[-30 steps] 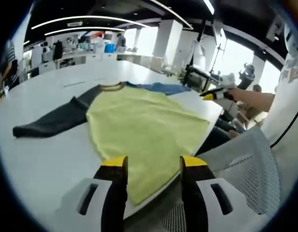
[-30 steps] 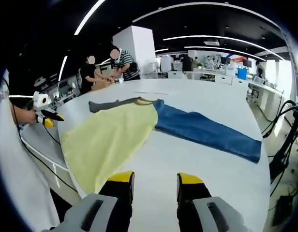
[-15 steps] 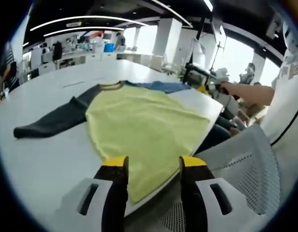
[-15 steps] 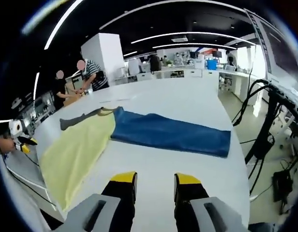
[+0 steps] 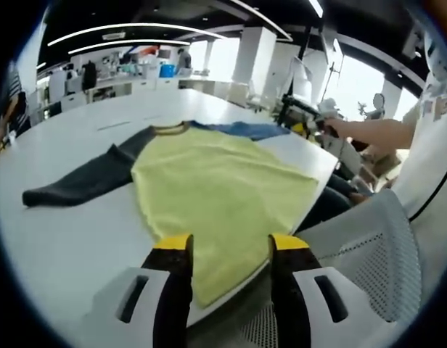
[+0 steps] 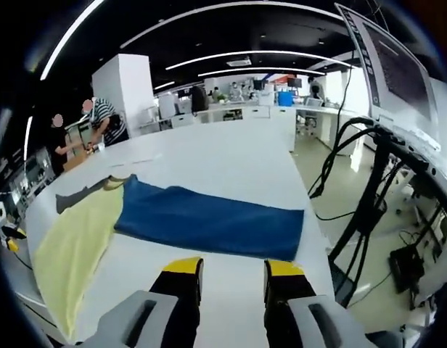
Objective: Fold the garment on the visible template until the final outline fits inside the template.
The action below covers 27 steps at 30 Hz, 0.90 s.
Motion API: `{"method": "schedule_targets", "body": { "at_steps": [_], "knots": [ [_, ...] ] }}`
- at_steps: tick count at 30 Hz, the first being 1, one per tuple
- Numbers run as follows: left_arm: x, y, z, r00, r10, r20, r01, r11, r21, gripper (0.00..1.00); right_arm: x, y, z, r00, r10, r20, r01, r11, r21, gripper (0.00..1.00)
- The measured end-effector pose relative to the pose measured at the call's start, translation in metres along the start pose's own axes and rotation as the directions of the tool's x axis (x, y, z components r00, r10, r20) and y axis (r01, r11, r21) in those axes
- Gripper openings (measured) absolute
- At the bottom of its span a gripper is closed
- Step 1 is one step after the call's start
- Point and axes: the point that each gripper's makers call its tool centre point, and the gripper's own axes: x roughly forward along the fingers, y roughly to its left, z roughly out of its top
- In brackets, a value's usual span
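Observation:
A long-sleeved shirt lies flat on the white table (image 5: 56, 239). Its yellow body (image 5: 216, 192) reaches the table's near edge, with a dark grey sleeve (image 5: 78, 181) stretched out left and a blue sleeve (image 5: 245, 130) at the far side. My left gripper (image 5: 229, 250) is open just above the yellow hem, holding nothing. The right gripper (image 5: 310, 129) comes in from the right, held by a person's arm near the blue sleeve. In the right gripper view the blue sleeve (image 6: 209, 221) lies straight across, with the yellow body (image 6: 67, 254) at left. My right gripper (image 6: 233, 270) is open short of the sleeve.
A grey mesh chair (image 5: 368, 254) stands by the table's near edge. Past the table's end stand a monitor on a stand (image 6: 394, 72) and hanging cables (image 6: 354, 188). Two people (image 6: 100, 123) work at the table's far side. Desks fill the background.
The right gripper view has swung right, so the blue sleeve is now centred and the yellow body sits at its left. The left gripper view has barely shifted. The shirt has not moved.

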Motion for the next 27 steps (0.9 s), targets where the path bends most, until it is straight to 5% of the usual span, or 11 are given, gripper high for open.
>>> {"method": "schedule_targets", "body": {
  "at_steps": [13, 21, 27],
  "knots": [
    [0.0, 0.004, 0.002, 1.0, 0.015, -0.012, -0.015, 1.0, -0.003, 0.37, 0.023, -0.041, -0.008, 0.992, -0.109, -0.064, 0.113, 0.992, 0.053, 0.25],
    [-0.001, 0.006, 0.001, 0.999, 0.027, -0.021, -0.028, 1.0, -0.009, 0.37, 0.034, -0.049, -0.004, 0.989, -0.127, -0.073, 0.133, 0.987, 0.093, 0.22],
    [-0.002, 0.01, 0.002, 0.999, 0.043, -0.023, -0.044, 0.999, -0.014, 0.36, 0.04, -0.05, -0.013, 0.982, -0.141, -0.124, 0.147, 0.989, 0.035, 0.18]
  ]
}}
